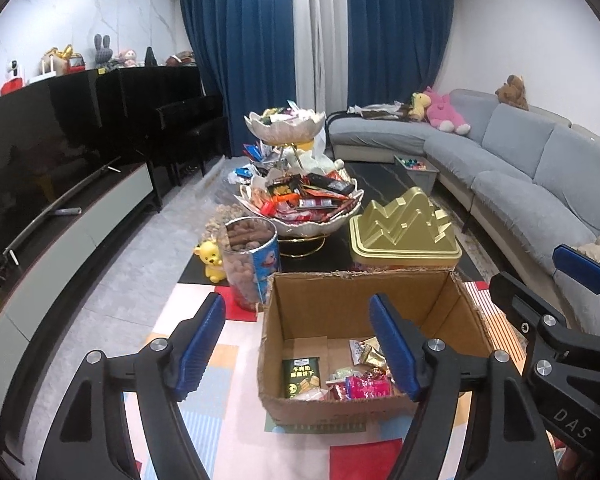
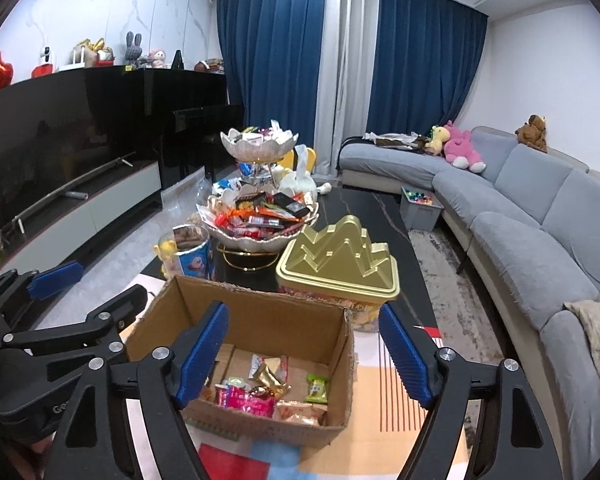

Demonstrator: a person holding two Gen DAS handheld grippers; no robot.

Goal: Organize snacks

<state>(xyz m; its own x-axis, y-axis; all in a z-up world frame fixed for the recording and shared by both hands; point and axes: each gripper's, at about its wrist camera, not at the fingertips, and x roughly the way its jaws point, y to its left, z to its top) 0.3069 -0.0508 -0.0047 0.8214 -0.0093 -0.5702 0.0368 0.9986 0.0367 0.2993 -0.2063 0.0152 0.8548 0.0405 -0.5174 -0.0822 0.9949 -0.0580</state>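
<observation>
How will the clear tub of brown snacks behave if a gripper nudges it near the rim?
The clear tub stands tall and narrow, so a high push would probably tip it rather than slide it. It looks full to the brim and lidless, so likely heavy, and tipping would spill. Its smooth wall may be slippery.

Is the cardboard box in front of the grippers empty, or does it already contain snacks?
Partly filled. The cardboard box stands open, and several snack packets lie on its bottom, with bare cardboard visible around them.

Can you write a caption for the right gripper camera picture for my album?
Both open grippers hover over a cardboard box of snacks.
</observation>
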